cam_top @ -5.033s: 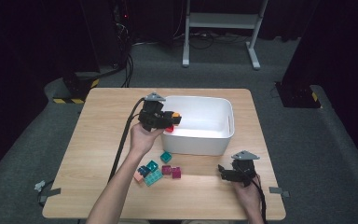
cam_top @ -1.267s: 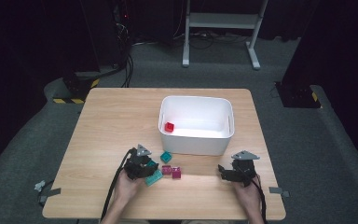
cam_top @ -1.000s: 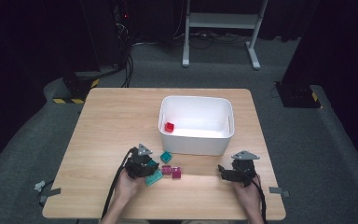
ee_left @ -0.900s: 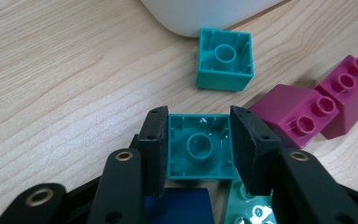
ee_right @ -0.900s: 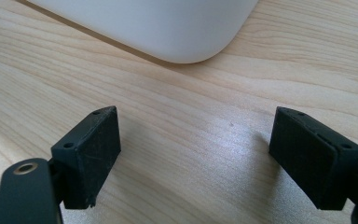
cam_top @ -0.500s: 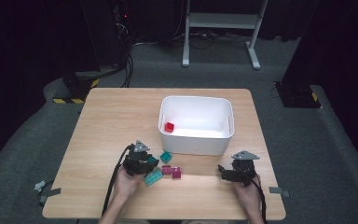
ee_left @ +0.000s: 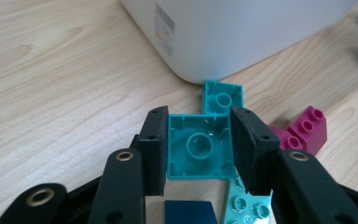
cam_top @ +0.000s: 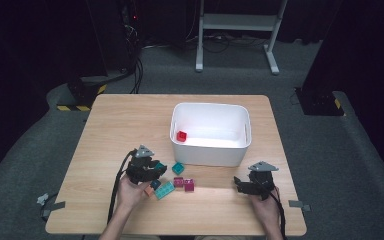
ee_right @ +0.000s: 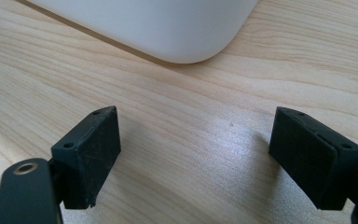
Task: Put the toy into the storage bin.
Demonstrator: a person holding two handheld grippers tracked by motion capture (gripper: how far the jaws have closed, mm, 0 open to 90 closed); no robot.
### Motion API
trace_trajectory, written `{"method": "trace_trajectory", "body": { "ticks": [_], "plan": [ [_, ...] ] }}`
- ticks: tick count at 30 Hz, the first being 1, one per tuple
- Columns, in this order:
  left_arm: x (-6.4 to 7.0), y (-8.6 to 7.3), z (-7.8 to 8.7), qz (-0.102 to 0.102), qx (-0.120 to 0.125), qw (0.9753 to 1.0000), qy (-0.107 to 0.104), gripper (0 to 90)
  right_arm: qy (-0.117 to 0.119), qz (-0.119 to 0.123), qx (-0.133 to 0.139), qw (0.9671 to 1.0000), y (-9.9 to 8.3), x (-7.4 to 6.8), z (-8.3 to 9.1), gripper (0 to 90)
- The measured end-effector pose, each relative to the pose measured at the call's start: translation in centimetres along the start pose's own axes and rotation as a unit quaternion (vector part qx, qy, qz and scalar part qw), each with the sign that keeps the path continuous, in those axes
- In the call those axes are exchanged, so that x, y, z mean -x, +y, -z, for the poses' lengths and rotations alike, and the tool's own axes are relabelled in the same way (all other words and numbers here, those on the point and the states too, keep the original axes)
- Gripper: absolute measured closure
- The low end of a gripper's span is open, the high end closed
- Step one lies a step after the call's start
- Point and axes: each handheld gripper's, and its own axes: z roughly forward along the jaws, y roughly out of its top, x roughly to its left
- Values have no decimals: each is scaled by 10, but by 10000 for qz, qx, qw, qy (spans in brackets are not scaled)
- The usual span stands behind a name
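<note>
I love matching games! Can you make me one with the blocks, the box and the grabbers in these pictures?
Things:
1. red block
2. teal block
3. right gripper
4. magenta blocks

Where or how:
A. open, with nothing between its jaws
B. on the table in front of the box
C. pinched between the jaws of the left gripper
D. inside the white box

Pairs: 1-D, 2-C, 3-A, 4-B
</note>
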Motion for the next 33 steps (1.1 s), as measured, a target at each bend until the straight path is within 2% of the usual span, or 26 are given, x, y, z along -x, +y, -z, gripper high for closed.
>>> {"method": "trace_trajectory", "body": {
  "ticks": [6,22,33],
  "plan": [
    [-6,8,10,108,166,9998,-92,590,1,4,-2,10000,0,0,0,162],
    [-14,33,29,156,418,9987,-251,590,1,2,-3,10000,0,0,0,161],
    [-19,47,40,284,635,9967,-415,590,2,6,-4,10000,0,0,0,161]
  ]
}}
